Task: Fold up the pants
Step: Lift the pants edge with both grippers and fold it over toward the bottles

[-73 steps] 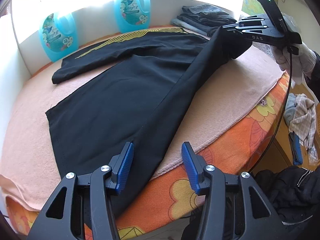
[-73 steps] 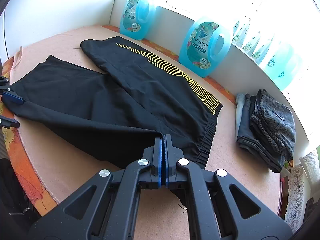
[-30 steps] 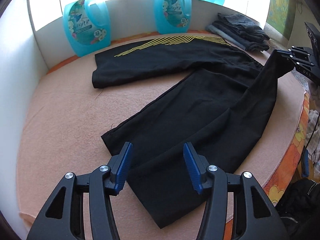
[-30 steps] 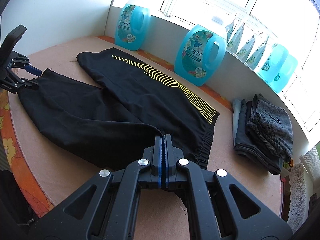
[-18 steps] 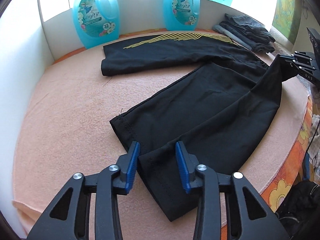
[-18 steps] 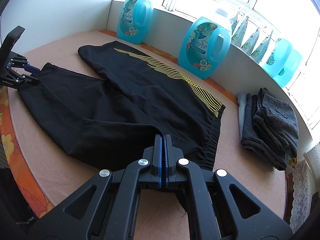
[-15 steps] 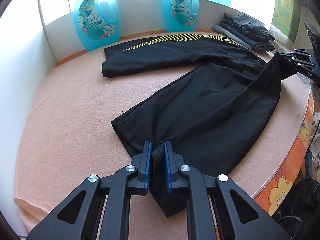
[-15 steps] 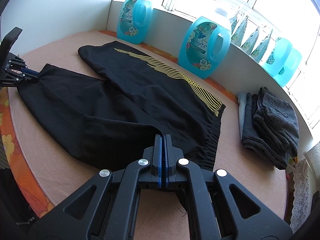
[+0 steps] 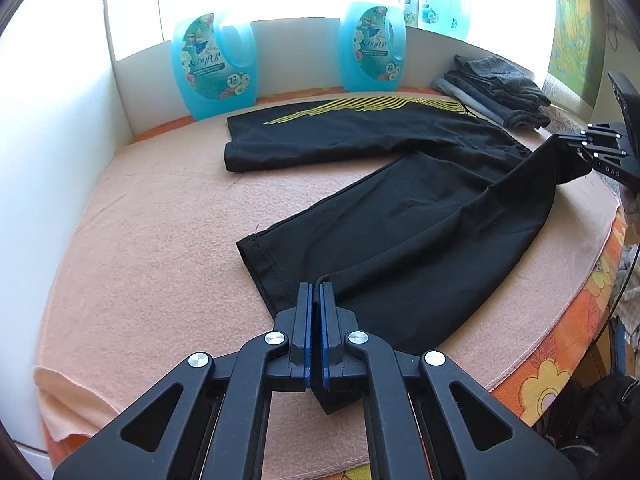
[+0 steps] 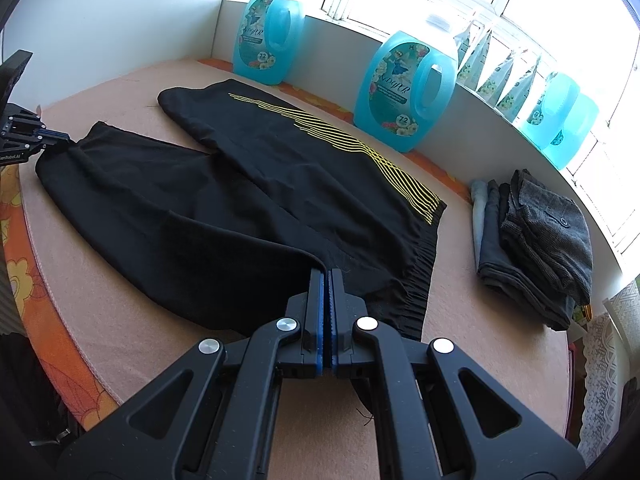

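Peach towel (image 9: 152, 248) covers the work surface, over an orange floral sheet (image 9: 560, 364) showing at its near edge. Two blue detergent jugs stand at the towel's far edge against the white ledge: one (image 10: 269, 46) toward the corner wall, the other (image 10: 404, 92) further along. More blue bottles (image 10: 560, 116) sit up on the sill behind the ledge. A stack of folded grey clothes (image 10: 532, 240) lies on the towel's end, near the second jug.
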A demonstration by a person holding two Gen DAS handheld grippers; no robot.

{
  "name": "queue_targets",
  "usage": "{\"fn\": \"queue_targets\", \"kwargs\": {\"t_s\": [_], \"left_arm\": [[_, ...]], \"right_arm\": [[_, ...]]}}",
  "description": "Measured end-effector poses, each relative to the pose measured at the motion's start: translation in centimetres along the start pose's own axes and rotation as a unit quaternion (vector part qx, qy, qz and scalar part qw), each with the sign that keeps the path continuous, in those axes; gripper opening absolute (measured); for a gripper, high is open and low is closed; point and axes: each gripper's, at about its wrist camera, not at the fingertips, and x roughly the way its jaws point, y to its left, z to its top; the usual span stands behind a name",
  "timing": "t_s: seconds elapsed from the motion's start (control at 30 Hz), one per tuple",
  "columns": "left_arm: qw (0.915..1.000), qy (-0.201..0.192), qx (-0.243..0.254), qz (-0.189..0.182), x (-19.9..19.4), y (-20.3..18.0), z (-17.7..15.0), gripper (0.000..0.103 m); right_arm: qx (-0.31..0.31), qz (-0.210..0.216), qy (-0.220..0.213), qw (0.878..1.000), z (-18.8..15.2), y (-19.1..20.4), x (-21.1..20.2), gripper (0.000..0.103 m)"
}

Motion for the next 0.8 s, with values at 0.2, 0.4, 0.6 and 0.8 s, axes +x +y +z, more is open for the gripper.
{"fn": "queue_targets", "kwargs": {"t_s": [0.2,0.4,0.6,0.8], "left_arm": [[0.9978,-0.062,-0.019,0.011,-2.4,0.6,3.3,0.002],[0.9902,-0.122,-0.065,0.023,-2.6,2.3,7.7,0.002],[0.9811,-0.167,-0.092,0.032,-0.9,3.9,12.3,0.002],[0.9757,-0.183,-0.117,0.026,2.4,5.7,16.3,0.002]], "right_arm": [[0.005,-0.011,-0.008,1.000,0.8,-0.3,-0.3,0.002],[0.005,-0.041,-0.030,0.999,3.2,-1.2,-0.6,0.002],[0.001,-0.074,-0.050,0.996,7.4,-3.8,0.4,0.002],[-0.003,-0.102,-0.054,0.993,11.9,-6.9,3.8,0.002]]}}
